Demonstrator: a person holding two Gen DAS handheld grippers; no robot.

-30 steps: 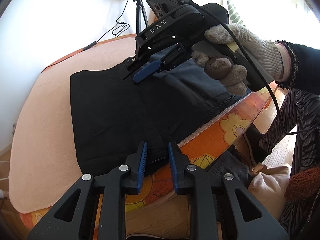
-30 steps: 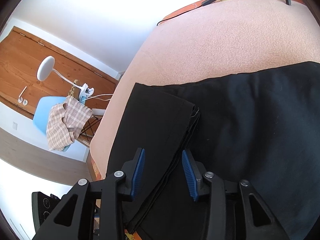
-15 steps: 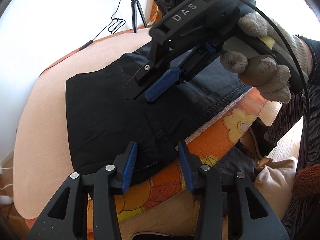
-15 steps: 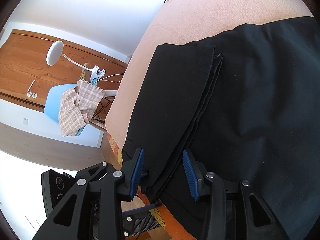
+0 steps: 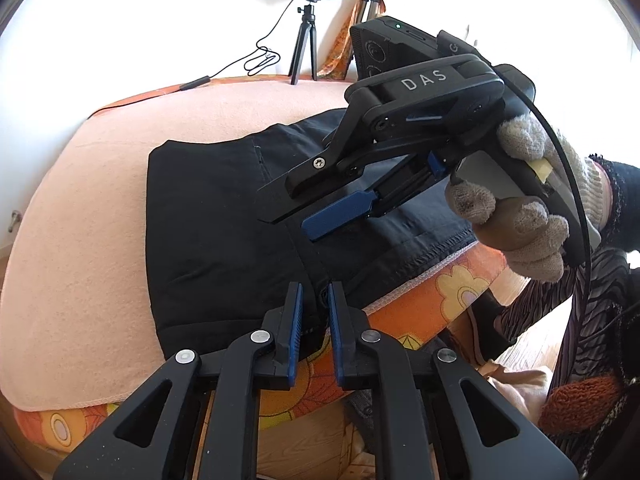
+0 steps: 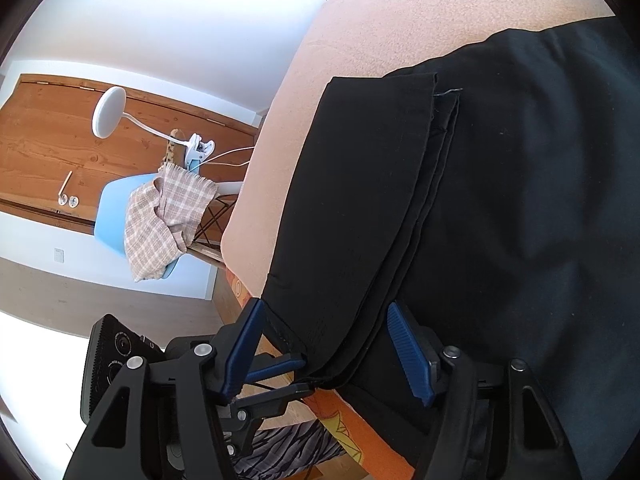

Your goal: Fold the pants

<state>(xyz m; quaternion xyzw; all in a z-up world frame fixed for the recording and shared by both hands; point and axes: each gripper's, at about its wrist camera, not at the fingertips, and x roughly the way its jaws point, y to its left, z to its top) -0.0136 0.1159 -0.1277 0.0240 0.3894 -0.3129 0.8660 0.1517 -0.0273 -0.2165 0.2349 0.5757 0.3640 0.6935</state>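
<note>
The black pants (image 5: pixel 224 216) lie folded flat on the peach towel (image 5: pixel 80 240), spread out ahead of both grippers. The left gripper (image 5: pixel 314 312) is closing on the near hem of the pants, its blue pads almost together with dark cloth between them. The right gripper (image 6: pixel 324 344), held in a gloved hand (image 5: pixel 528 216), is opening, its jaws wide astride the folded edge without pressing it.

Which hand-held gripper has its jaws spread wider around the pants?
The right hand-held gripper: its opening jaws straddle the black pants hem. The left hand-held gripper is closing narrowly on the near edge.
</note>
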